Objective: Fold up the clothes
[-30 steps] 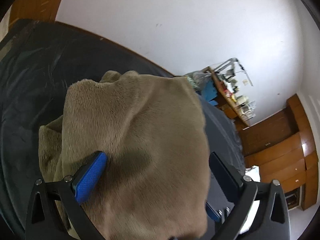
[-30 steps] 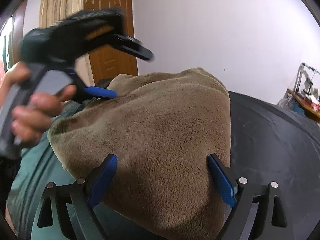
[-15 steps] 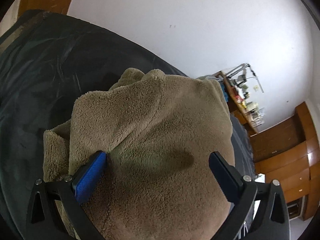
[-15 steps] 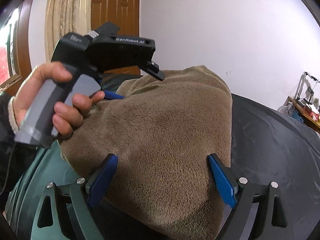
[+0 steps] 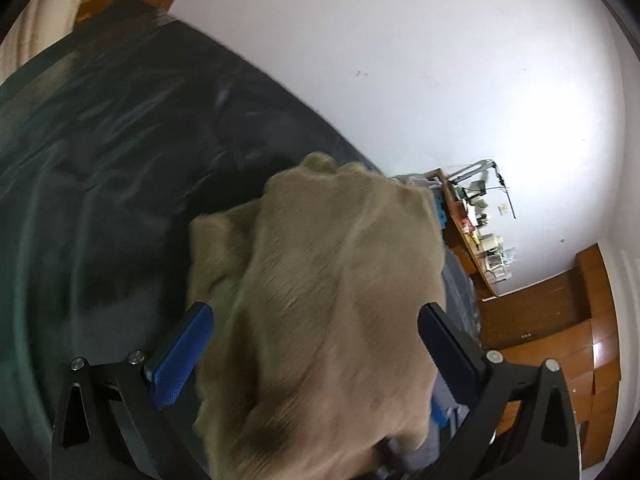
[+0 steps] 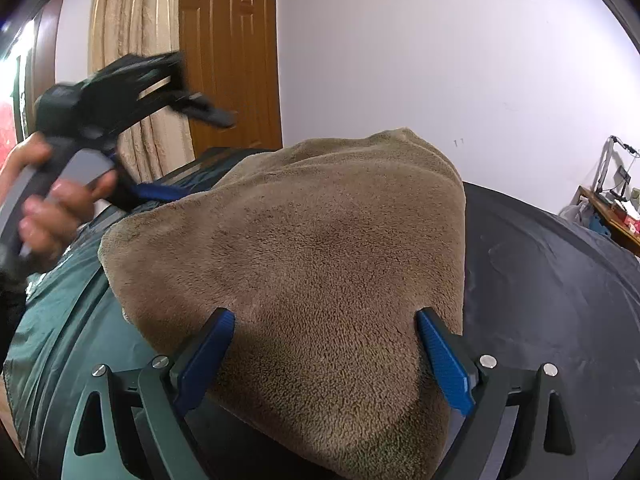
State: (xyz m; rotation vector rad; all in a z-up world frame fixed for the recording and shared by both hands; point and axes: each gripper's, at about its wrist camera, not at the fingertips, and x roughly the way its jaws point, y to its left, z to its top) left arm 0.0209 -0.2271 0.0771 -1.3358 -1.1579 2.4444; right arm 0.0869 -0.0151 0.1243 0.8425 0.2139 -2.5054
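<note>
- Spreading both pairs of my jaws wide, I grip nothing with either.
- Brown fleece garment [image 6: 320, 264] lies bunched on the dark bed cover [image 6: 560, 280], filling the gap of my right gripper [image 6: 325, 354].
- My left gripper [image 5: 316, 344] hovers over the garment's other side, its view blurred.
- Beyond the garment stands a wooden door [image 6: 232, 52].

One brown fleece garment [image 6: 320, 264] is counted at frame centre. Two hand-held grippers are seen: the right hand-held gripper [image 6: 325, 354] at lower centre, the left hand-held gripper [image 6: 132, 92] at upper left, blurred. One hand [image 6: 48, 208], one wooden door [image 6: 232, 52], one curtain [image 6: 136, 80] are noted.
</note>
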